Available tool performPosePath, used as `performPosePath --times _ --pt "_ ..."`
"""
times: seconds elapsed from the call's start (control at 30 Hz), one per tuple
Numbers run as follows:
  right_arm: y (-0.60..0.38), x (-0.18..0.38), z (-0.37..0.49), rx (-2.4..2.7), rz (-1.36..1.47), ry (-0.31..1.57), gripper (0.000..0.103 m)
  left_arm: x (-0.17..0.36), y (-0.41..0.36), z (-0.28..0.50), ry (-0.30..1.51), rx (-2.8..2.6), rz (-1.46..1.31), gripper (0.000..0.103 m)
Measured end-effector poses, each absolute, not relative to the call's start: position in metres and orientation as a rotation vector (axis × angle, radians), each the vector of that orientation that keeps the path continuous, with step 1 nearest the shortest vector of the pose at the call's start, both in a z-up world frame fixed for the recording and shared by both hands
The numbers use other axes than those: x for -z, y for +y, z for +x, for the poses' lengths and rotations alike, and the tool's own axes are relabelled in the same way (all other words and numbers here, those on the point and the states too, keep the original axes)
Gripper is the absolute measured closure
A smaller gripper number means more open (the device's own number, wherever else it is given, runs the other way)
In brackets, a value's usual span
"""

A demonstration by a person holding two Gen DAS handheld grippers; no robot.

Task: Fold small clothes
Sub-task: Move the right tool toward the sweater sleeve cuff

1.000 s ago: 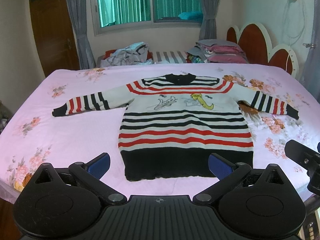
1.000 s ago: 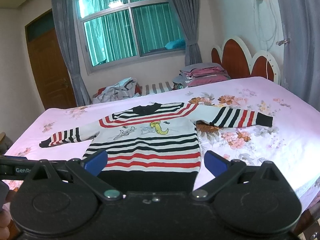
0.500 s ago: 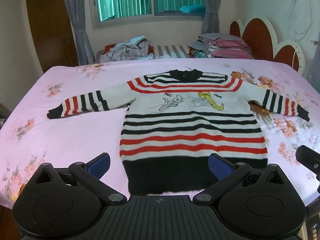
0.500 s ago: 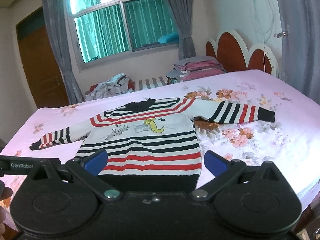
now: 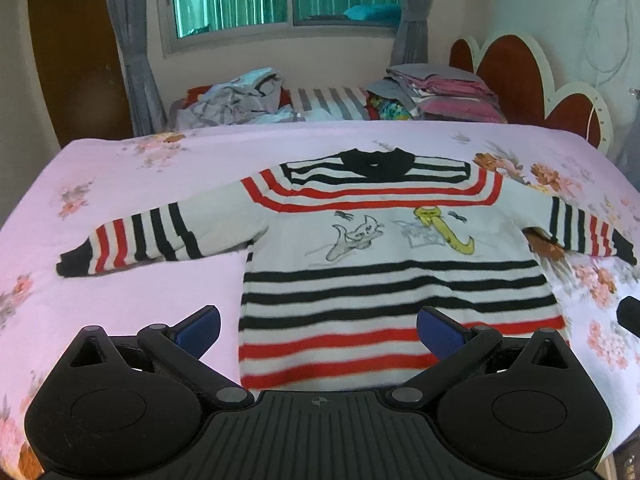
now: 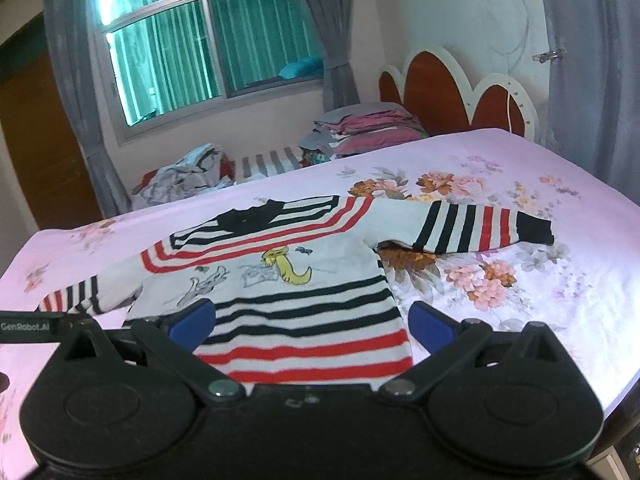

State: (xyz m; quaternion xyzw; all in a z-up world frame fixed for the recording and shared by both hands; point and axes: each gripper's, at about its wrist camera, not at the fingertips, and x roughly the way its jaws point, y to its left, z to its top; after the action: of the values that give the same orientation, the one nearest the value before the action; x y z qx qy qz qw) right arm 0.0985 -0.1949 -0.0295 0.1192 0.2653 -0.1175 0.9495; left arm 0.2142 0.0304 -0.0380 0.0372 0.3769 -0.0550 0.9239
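- Left gripper [image 5: 318, 330]: jaws spread wide, the two blue pads [image 5: 199, 326] holding nothing; whether they touch the cloth below cannot be told.
- Right gripper [image 6: 312, 326]: jaws likewise wide apart, nothing between its two blue fingertips [image 6: 430, 326].
- Sweater [image 5: 384, 264]: one, striped in white, black and red, lying flat on the bed and face up. Its lower body fills the gap between the left jaws; in the right wrist view its hem-side corner lies between the jaws, the body [image 6: 288, 280] extending ahead and to the left.
- Sleeves: two, spread outward; one [image 5: 132, 240] lies ahead-left of the left jaws, the other [image 6: 472, 228] ahead-right of the right jaws.
- Bedsheet [image 5: 132, 292]: one, pink with flower print, under the sweater and beyond both jaws.
- Loose clothes pile [image 5: 236, 98]: one, far ahead.
- Folded stack [image 6: 368, 128]: one, far ahead, beside the headboard [image 6: 448, 94].
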Motion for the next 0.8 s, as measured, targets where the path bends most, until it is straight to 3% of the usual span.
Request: performPosePath --times 0.47,0.8 --pt "-0.202 0.033 0.156 0.317 0.261 0.558 0.005 0.060 0.027 0.287 0.800 0.154 0.104 0.000" --pt "-0.279 0.053 0.195 0.318 0.276 0.588 0.012 0.080 -0.019 0.322 0.818 0.127 0.065 0.000"
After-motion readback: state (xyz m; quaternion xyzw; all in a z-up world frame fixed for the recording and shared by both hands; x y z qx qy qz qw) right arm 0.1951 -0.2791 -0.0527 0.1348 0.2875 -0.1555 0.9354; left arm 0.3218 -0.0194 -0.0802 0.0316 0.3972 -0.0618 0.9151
